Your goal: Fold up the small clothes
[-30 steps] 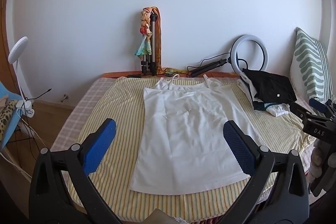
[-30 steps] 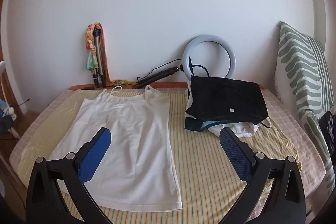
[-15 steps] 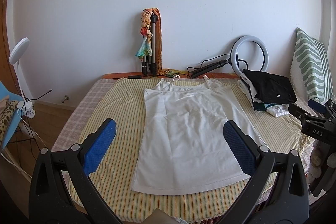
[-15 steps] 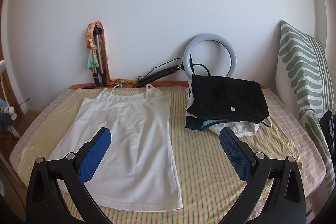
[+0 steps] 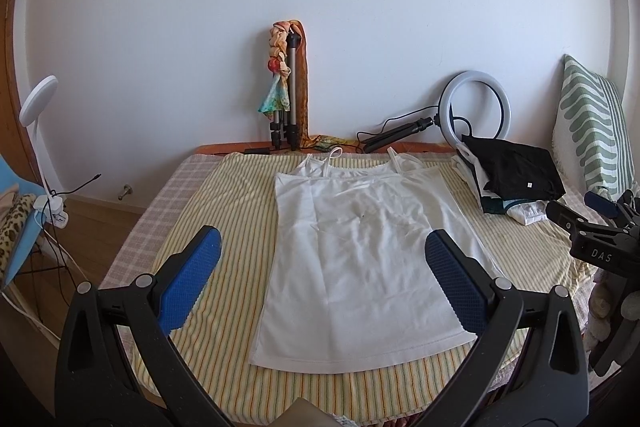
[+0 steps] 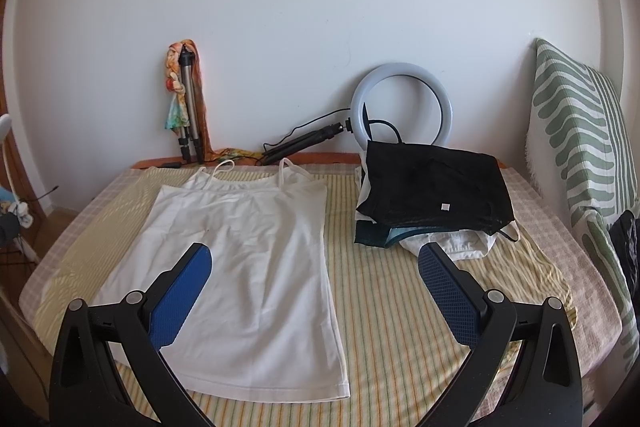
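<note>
A white camisole (image 5: 360,251) lies spread flat on the striped yellow cover (image 5: 224,211) of the bed, straps toward the wall, hem toward me. My left gripper (image 5: 322,247) hovers open above its lower half, blue pads wide apart and holding nothing. In the right wrist view the same camisole (image 6: 248,259) lies at left, and my right gripper (image 6: 314,259) stands open above its right edge and the bare cover (image 6: 392,299). The right gripper's black frame (image 5: 600,239) shows at the right edge of the left wrist view.
A pile of folded clothes topped by a black garment (image 6: 432,195) sits at the right rear of the bed. A ring light (image 6: 402,107) and a tripod with a scarf (image 6: 186,107) lean on the wall. A green patterned cushion (image 6: 580,155) stands right. A lamp (image 5: 38,103) stands left.
Both grippers have drawn back and risen very slightly, so the bed looks a little further off. The camisole has not moved and both grippers stay open.
</note>
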Demonstrator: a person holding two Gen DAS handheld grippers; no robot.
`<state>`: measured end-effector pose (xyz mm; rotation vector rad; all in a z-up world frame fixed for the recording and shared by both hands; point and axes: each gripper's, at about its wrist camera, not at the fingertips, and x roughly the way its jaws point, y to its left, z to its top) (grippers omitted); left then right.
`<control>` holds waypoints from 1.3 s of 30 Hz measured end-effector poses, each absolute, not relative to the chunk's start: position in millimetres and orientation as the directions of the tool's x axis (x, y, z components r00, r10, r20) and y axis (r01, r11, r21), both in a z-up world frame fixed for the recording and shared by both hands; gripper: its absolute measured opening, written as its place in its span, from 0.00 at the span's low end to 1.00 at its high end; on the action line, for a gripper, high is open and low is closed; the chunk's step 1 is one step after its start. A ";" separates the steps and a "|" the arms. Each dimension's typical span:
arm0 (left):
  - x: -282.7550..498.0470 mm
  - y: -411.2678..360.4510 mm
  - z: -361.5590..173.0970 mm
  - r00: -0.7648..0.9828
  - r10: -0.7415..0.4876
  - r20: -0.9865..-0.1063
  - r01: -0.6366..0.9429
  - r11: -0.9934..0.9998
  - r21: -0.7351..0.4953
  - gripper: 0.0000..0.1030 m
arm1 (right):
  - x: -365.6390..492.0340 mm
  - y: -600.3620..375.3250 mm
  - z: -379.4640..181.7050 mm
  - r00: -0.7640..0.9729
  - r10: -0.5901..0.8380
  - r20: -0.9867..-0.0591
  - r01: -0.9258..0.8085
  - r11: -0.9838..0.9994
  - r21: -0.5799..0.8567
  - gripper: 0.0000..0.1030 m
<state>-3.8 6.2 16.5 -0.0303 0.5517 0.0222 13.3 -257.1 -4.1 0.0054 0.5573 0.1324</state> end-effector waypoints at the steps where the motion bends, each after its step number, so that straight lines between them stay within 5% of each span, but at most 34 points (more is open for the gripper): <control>1: -4.0 6.2 16.2 0.851 0.012 -0.525 -0.029 0.999 -0.023 1.00 | 13.1 -257.0 -4.1 0.841 0.127 -0.527 -0.125 0.991 0.041 1.00; 39: -3.2 21.5 11.9 0.842 0.027 -0.539 -0.052 0.998 -0.032 1.00 | 21.5 -237.3 -10.7 0.820 0.141 -0.554 -0.152 0.988 0.028 0.99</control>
